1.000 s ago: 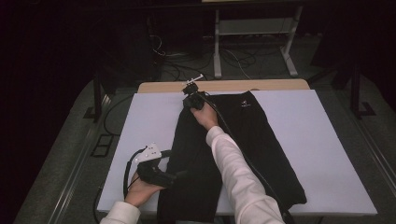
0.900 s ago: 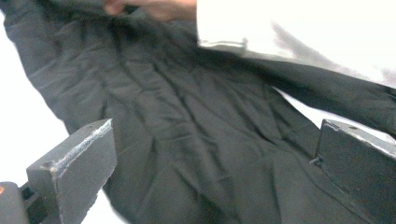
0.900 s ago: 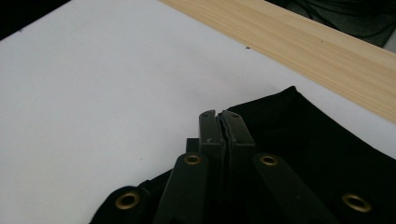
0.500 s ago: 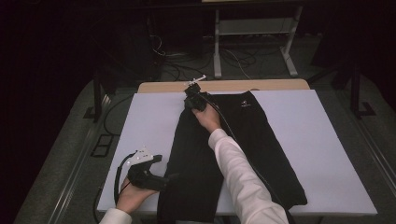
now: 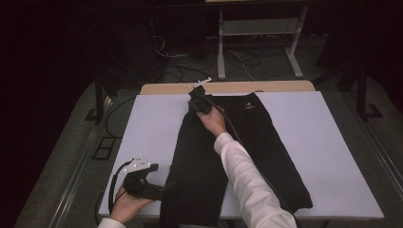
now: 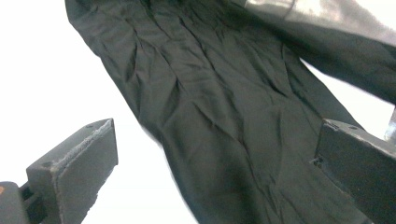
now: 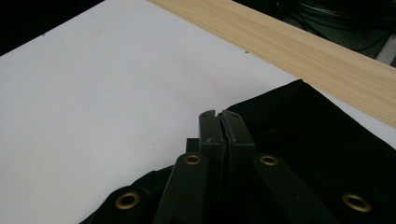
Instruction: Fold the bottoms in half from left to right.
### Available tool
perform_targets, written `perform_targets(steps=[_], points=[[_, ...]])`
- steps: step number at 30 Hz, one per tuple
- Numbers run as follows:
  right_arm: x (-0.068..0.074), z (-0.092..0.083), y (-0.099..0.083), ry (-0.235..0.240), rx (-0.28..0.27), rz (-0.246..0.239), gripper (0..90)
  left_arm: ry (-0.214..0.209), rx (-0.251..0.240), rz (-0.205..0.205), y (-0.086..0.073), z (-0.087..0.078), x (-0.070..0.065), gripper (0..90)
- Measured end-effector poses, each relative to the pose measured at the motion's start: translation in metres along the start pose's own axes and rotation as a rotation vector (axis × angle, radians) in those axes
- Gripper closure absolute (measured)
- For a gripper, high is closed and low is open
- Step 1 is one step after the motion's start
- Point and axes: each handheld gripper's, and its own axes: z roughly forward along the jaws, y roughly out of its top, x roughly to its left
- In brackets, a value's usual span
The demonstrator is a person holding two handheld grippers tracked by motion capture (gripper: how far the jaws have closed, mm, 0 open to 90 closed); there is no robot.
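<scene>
White table, black trousers spread flat.

trousers on table | right gripper far end | left gripper near-left edge

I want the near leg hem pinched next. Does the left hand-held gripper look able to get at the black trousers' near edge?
Probably yes. The left hand-held gripper is open right beside the black trousers, its jaws already straddling the fabric edge, with nothing between them on the white table.

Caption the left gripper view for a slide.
Open left gripper, jaws wide apart, over wrinkled black trousers on a white table.
</scene>
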Motion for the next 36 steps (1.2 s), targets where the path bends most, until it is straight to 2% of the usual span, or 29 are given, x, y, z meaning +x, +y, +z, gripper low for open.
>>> perform_targets(steps=[8,16,26,29,36], points=[[0.003,-0.004,0.001,0.001,-0.016,-0.008,86.5,-0.015,0.057,0.007,-0.009,-0.004,-0.005,0.0],[0.005,-0.004,-0.002,-0.001,-0.011,-0.011,86.5,-0.026,0.076,0.000,-0.016,-0.006,-0.008,0.0],[0.004,-0.010,-0.002,-0.006,-0.021,-0.023,86.5,-0.064,0.128,0.012,-0.024,-0.011,-0.011,0.0],[0.003,-0.012,-0.001,-0.006,-0.028,-0.028,86.5,-0.078,0.157,0.013,-0.027,-0.011,-0.011,0.0],[0.002,-0.014,-0.001,-0.004,-0.036,-0.019,86.5,-0.104,0.179,0.009,-0.030,-0.011,-0.011,4.8]])
